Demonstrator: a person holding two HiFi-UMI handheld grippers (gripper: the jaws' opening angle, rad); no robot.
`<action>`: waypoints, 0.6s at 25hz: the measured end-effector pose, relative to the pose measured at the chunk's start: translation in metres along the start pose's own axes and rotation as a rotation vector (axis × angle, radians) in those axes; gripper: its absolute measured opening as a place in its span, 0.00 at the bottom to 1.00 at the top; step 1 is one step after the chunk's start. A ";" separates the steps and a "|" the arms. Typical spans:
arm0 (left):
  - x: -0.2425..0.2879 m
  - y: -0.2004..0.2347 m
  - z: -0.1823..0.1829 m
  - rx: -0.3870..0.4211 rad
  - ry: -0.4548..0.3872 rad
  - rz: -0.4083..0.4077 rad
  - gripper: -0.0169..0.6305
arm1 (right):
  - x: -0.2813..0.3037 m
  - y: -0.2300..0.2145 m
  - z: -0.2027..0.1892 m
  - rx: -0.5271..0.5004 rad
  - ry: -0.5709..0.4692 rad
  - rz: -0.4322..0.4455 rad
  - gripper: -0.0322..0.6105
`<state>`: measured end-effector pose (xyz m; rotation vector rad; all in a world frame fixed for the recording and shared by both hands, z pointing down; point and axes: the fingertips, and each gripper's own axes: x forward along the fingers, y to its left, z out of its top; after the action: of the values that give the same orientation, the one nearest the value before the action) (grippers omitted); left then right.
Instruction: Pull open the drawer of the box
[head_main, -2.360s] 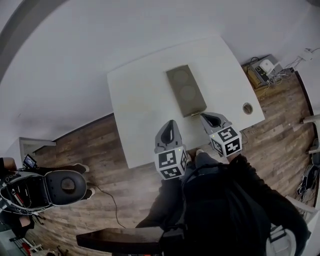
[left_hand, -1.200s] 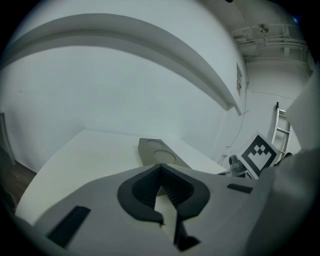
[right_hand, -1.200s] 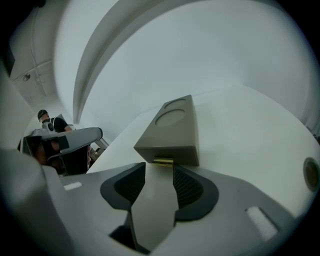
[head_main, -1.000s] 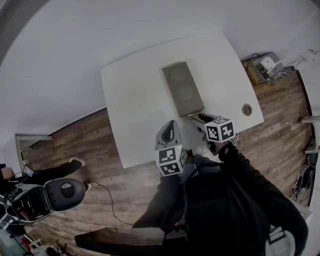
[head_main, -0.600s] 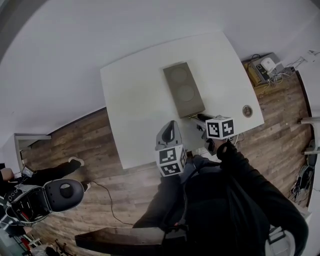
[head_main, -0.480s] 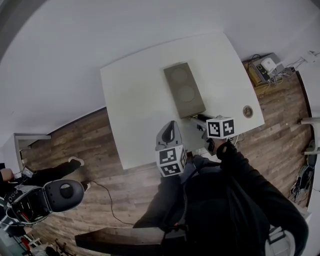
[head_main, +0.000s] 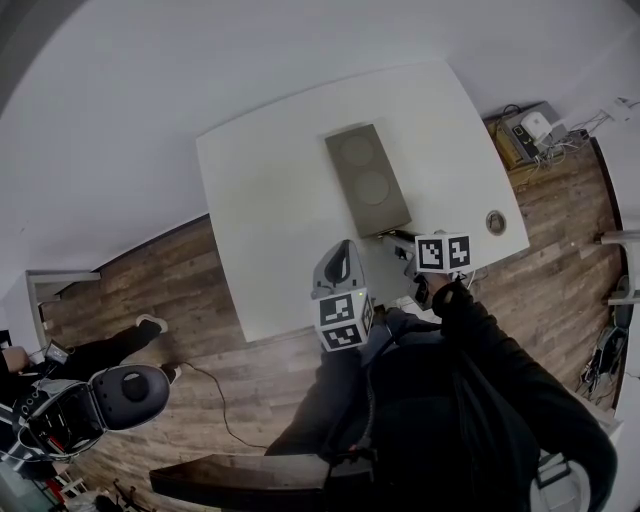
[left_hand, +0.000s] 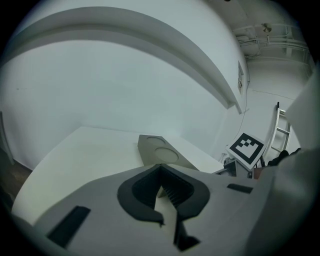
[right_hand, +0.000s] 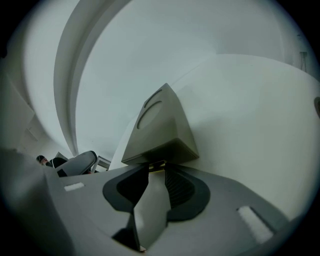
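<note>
A grey box (head_main: 368, 180) with two round recesses in its top lies lengthwise on the white table (head_main: 270, 200). In the right gripper view the near end of the box (right_hand: 160, 125) fills the middle, with a small brass-coloured handle (right_hand: 156, 164) at its lower edge. My right gripper (right_hand: 156, 168) is at that end (head_main: 393, 237), and its jaws are closing with the handle between the tips. The pads stand close beside the handle, and I see no press on it. My left gripper (head_main: 344, 246) hangs back over the table's front edge, tips together and empty (left_hand: 160, 167). The box (left_hand: 160, 152) lies ahead of it.
A round grommet hole (head_main: 495, 222) sits in the table's right front corner. Electronics and cables (head_main: 525, 135) lie on the wooden floor at the right. A seated person with equipment (head_main: 100, 395) is at the lower left. The wall runs behind the table.
The right gripper has moved from beside the box's front corner to its near end, and has hardly shifted over the last second. The left gripper has stayed in place.
</note>
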<state>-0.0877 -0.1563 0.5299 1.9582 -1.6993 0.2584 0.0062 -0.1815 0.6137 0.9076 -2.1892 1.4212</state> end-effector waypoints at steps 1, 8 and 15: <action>0.002 0.000 0.000 0.001 0.003 -0.003 0.03 | 0.001 0.000 0.001 0.014 -0.001 0.006 0.20; 0.006 -0.003 -0.002 0.019 0.017 -0.014 0.03 | -0.004 -0.001 0.000 0.104 -0.008 0.041 0.17; 0.020 -0.006 -0.014 0.045 0.066 -0.047 0.03 | -0.004 -0.004 0.001 0.197 -0.011 0.056 0.15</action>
<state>-0.0754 -0.1665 0.5492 1.9970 -1.6168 0.3426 0.0121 -0.1822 0.6132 0.9275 -2.1250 1.6858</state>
